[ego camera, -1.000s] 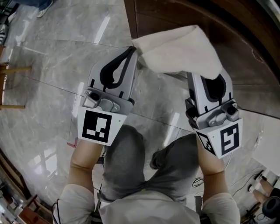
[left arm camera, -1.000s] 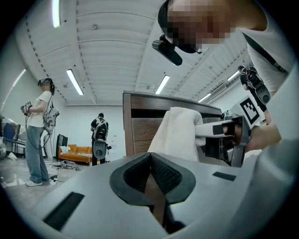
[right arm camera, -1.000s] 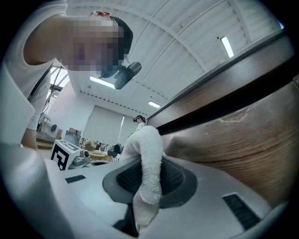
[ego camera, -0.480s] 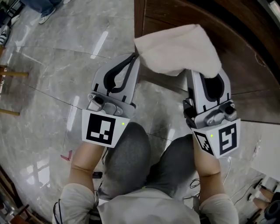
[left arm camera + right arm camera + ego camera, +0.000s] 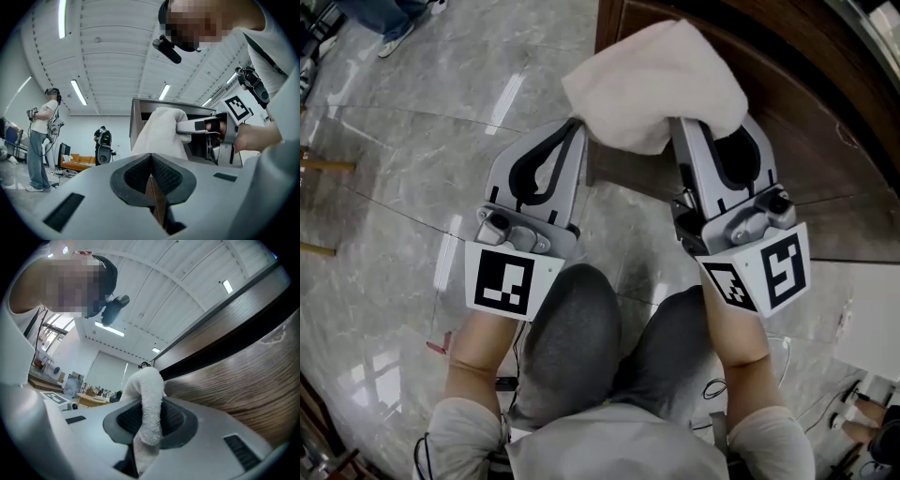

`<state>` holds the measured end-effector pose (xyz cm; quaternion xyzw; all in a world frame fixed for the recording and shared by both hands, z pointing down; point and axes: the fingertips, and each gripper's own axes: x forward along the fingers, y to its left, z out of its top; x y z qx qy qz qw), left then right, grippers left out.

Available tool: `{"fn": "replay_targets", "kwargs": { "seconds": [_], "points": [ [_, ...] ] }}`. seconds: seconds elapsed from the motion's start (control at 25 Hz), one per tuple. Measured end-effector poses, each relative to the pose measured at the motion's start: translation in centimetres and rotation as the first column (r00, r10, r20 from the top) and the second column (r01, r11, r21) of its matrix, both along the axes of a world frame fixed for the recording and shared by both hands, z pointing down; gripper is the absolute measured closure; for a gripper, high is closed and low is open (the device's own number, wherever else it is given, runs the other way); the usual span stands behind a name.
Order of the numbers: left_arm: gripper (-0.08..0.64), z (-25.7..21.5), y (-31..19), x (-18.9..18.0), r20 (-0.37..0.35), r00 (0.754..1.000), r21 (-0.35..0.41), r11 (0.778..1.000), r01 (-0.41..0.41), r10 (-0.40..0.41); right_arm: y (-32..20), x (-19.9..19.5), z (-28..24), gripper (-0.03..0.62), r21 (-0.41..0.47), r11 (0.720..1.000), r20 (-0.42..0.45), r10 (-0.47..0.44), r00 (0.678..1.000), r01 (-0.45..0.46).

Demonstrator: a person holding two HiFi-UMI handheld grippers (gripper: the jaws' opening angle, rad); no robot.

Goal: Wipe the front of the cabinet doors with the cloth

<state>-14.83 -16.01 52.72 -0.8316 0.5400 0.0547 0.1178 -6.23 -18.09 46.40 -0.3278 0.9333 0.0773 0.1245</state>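
While right gripper (image 5: 705, 141) jaws clamp cloth (image 5: 652, 80) near cabinet door (image 5: 811, 122), left gripper (image 5: 567, 141) jaws pressed together, empty.

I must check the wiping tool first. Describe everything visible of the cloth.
The cloth is off-white with a looped, towel-like pile and no visible stains. It is bunched into a soft wad, not spread flat. The right gripper clamps one fold between its jaws; the rest bulges beyond its tips. It sits before the dark wooden cabinet; whether it presses on the wood cannot be told. The left gripper, shut and empty, is beside its left edge.
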Motion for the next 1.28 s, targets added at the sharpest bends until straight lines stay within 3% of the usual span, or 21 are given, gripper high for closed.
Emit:
{"fn": "replay_targets", "kwargs": {
  "seconds": [0.24, 0.44, 0.8, 1.28],
  "points": [
    [0.541, -0.9, 0.5, 0.9, -0.005, 1.000, 0.001, 1.000, 0.013, -0.013, -0.8, 0.1, -1.6, 0.512, -0.007, 0.999, 0.010, -0.041, 0.999, 0.041],
    [0.541, -0.5, 0.9, -0.7, -0.018, 1.000, 0.008, 1.000, 0.012, -0.012, -1.0, -2.1, -1.1, 0.512, -0.025, 0.998, 0.006, -0.056, 0.998, 0.056],
    [0.541, -1.5, 1.9, 2.5, -0.021, 1.000, 0.022, 1.000, -0.003, 0.004, -0.2, 2.7, -2.5, 0.512, -0.015, 1.000, 0.028, -0.025, 0.999, 0.025],
    [0.541, -0.9, 2.0, 2.2, -0.010, 1.000, 0.033, 0.999, -0.005, 0.006, -0.8, 3.5, -1.9, 0.512, 0.001, 1.000, 0.028, 0.004, 1.000, -0.004]
  ]
}}
